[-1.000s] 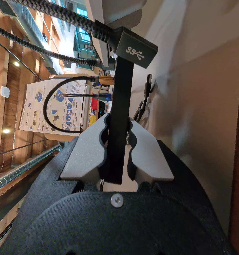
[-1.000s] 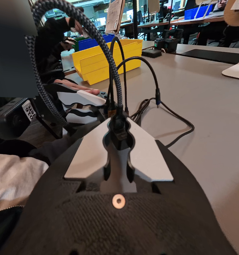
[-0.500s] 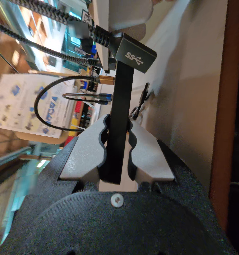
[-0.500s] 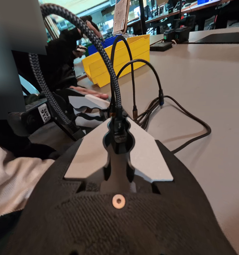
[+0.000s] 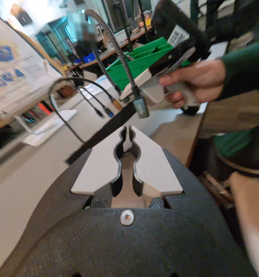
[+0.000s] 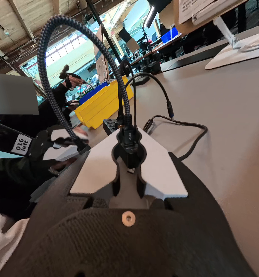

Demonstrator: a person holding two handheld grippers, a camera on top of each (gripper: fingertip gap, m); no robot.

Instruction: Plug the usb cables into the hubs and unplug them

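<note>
left hand-held gripper [image 5: 127, 127]: centre of the left wrist frame, grey fingers pressed almost together, nothing between them.
right hand-held gripper [image 6: 129, 134]: centre of the right wrist frame, pinching the dark metal usb plug [image 6: 129, 143] of the thick braided grey cable [image 6: 54, 96].
long black usb hub [image 5: 101, 133]: above the beige counter [image 5: 28, 172], middle of the left wrist frame, tilted; thin black cables [image 5: 94, 87] are plugged in it.
</note>
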